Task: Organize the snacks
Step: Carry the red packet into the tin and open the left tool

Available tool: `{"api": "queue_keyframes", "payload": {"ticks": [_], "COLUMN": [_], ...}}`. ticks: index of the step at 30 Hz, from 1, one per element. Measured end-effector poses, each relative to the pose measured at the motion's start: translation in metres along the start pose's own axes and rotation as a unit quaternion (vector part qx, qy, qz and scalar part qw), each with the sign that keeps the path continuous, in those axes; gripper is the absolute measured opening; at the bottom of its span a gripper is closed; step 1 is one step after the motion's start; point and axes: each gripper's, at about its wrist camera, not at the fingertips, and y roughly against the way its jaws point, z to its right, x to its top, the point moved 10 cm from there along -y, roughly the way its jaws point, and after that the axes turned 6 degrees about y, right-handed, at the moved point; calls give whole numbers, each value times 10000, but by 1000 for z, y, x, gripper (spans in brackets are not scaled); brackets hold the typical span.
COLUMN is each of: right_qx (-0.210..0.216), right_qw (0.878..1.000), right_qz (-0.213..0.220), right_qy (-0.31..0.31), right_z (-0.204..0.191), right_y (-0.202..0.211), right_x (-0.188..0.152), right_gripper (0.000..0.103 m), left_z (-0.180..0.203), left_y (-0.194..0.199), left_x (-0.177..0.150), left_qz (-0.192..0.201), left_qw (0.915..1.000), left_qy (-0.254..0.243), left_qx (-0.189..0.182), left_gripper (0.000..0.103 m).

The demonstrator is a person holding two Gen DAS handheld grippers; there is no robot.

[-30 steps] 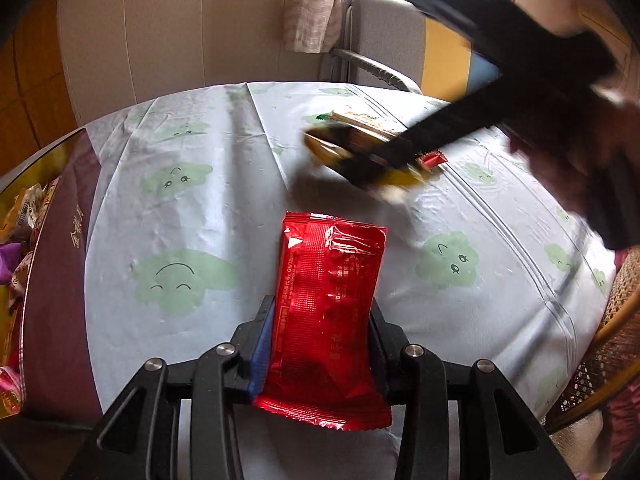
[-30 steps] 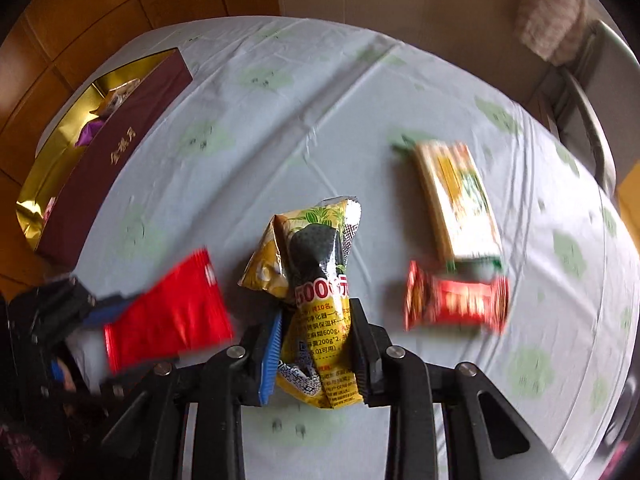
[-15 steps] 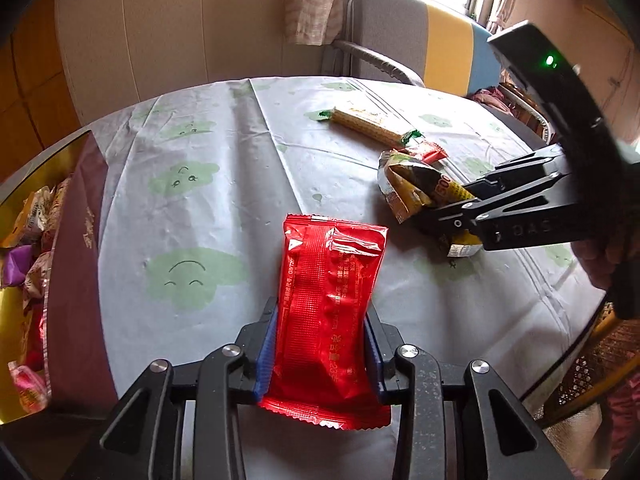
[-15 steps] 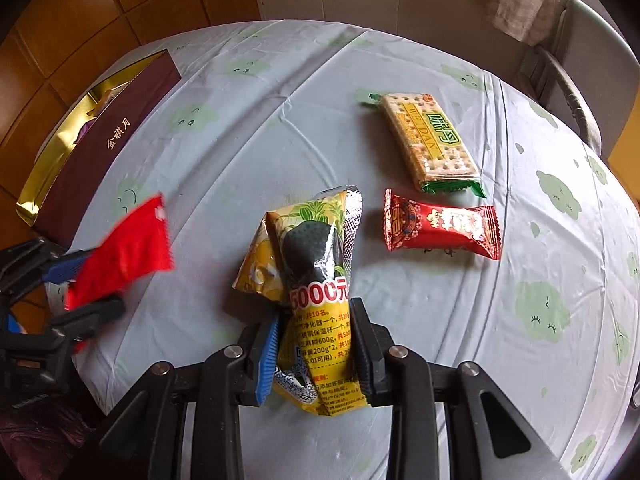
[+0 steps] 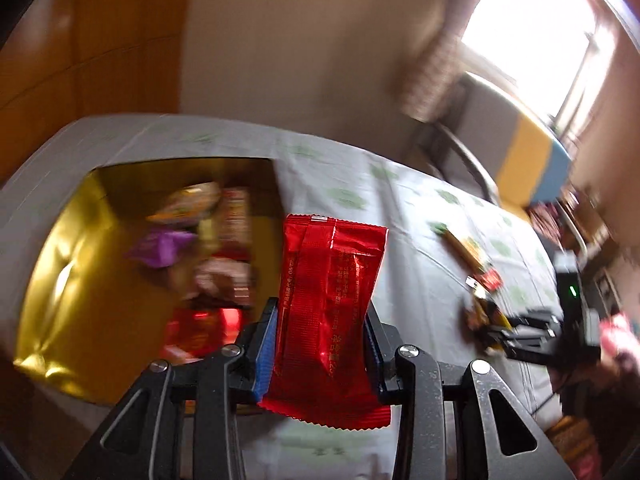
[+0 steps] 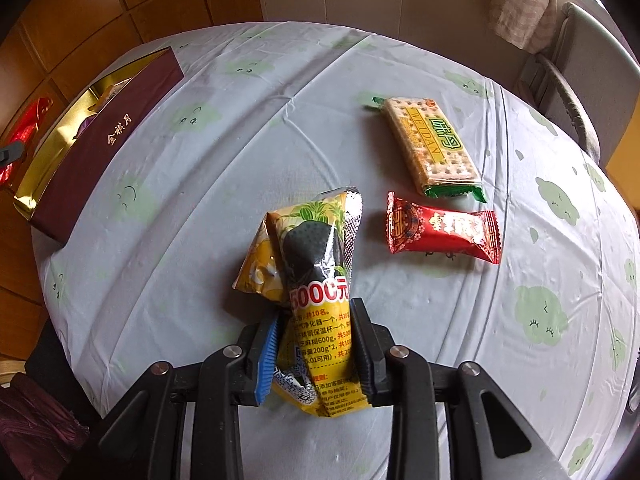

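Left tongs (image 5: 320, 344): clamped on a red packet (image 5: 330, 304), held above the gold-lined box (image 5: 72, 248) of snacks.
Right tongs (image 6: 314, 344): clamped on a yellow packet (image 6: 316, 280) over the counter (image 6: 240, 160).
Counter: cracker pack (image 6: 430, 146) and red candy (image 6: 442, 228) lay nearby.

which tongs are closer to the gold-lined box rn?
Left. The left tongs, gripping the red packet, hang at the gold-lined box; the right tongs hold the yellow packet mid-table, well away.
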Motion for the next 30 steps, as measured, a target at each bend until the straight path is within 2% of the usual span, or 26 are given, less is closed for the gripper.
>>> {"api": "queue_keyframes", "payload": {"ticks": [2,5,9,17,20,30], "right_qx": [2,5,28,60,57,-27], "right_qw": [10000,10000,10000,10000,10000,10000], "right_qz": [1,3,19,46,45,63], "right_qy": [-3,-4,-26,-54,-52,-39], "right_z": [0,0,0,5,5,4], "right_y": [0,0,0,-1,-1,-1], "right_x": [0,0,1,1,1,1], "right_gripper": [34,34,34,35,35,35], "left_z": [-42,-93,-126,-137,-137,-138], "left_y": [3,0,-12,-40,-44,-20], "left_x": [7,8,1,-4,-4,-8], "left_qz": [-61,-161,-470,-751,-742,-254], "left_qw": [9982,9919,9856,9820,9823,9798], "left_qy": [516,1008,1349,1261,1293,1033], "left_qx": [298,758,902,1188,1134,1696], "left_gripper": [38,38,38,41,46,46]}}
